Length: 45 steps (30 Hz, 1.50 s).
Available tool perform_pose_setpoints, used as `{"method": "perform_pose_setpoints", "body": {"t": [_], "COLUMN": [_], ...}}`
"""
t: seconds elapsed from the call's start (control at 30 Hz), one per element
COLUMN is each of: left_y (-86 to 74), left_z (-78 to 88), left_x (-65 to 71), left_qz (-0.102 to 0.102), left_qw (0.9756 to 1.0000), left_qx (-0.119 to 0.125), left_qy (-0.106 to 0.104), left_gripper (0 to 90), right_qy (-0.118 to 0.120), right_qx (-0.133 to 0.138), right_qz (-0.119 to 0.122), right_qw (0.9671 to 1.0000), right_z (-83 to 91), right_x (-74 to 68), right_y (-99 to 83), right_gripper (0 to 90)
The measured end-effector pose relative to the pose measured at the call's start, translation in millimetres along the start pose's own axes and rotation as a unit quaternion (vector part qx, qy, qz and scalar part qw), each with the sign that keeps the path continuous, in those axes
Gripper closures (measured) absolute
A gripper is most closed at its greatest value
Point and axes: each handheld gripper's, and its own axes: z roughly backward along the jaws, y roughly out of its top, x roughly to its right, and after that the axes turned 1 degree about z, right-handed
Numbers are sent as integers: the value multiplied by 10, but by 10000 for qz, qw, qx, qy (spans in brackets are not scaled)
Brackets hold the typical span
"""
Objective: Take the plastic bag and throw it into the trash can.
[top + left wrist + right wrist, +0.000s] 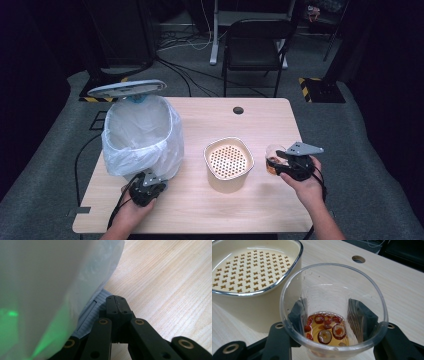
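Note:
A clear plastic cup [272,154] holding amber liquid and red round slices sits between the jaws of my right gripper [276,163], just right of the cream pot [225,182]. In the right gripper view the cup [332,290] stands upright, and both black fingers [298,312] press on its sides through the clear wall. My left gripper [149,180] is shut at the foot of the white-bagged bin [142,135]. In the left gripper view its closed tips [117,302] rest at the bin's grey ribbed pedal [91,315]. The bin's lid [127,88] stands raised.
The cream pot [249,307] has a perforated insert and a metal rim, and stands mid-table close to the cup. A cable hole [238,110] is at the table's far edge. A black chair [255,45] stands beyond the table.

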Motion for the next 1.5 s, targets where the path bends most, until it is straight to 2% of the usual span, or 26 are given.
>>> {"method": "perform_pose_setpoints", "body": {"t": [0.23, 0.37, 0.77, 0.93, 1.13, 1.23, 1.27, 1.33, 1.5], "left_y": [0, 0, 0, -1, 0, 4, 0, 3, 0], "left_z": [0, 0, 1, 1, 3, 5, 4, 4, 3], "left_x": [0, 0, -2, 0, -2, -10, -3, -10, -3], "left_qz": [-2, -1, -6, 7, 2, -65, 0, -64, -3], "left_qw": [10000, 10000, 10000, 10000, 10000, 10000, 10000, 10000, 10000], "left_qx": [1, 2, -6, -5, -28, -29, -40, -23, -31], "left_qy": [-1, -3, -7, -2, 2, 2, 6, 0, -3], "left_gripper": [900, 900, 900, 900, 900, 900, 900, 900, 900], "right_qy": [-28, -36, -57, 103, 244, 263, 290, 296, 386], "right_qx": [64, 60, 70, 126, 150, 158, 150, 154, 231], "right_qz": [181, 202, 588, 680, 953, 1056, 1099, 1147, 1246], "right_qw": [9998, 9998, 9982, 9976, 9950, 9939, 9934, 9928, 9912], "right_z": [-9, -18, -24, -50, -107, -146, -162, -187, -262], "right_x": [0, -8, 8, 46, 74, 79, 81, 84, 129], "right_y": [117, 160, 326, 382, 462, 507, 526, 557, 666], "right_gripper": [504, 503, 501, 501, 501, 500, 500, 499, 499]}}
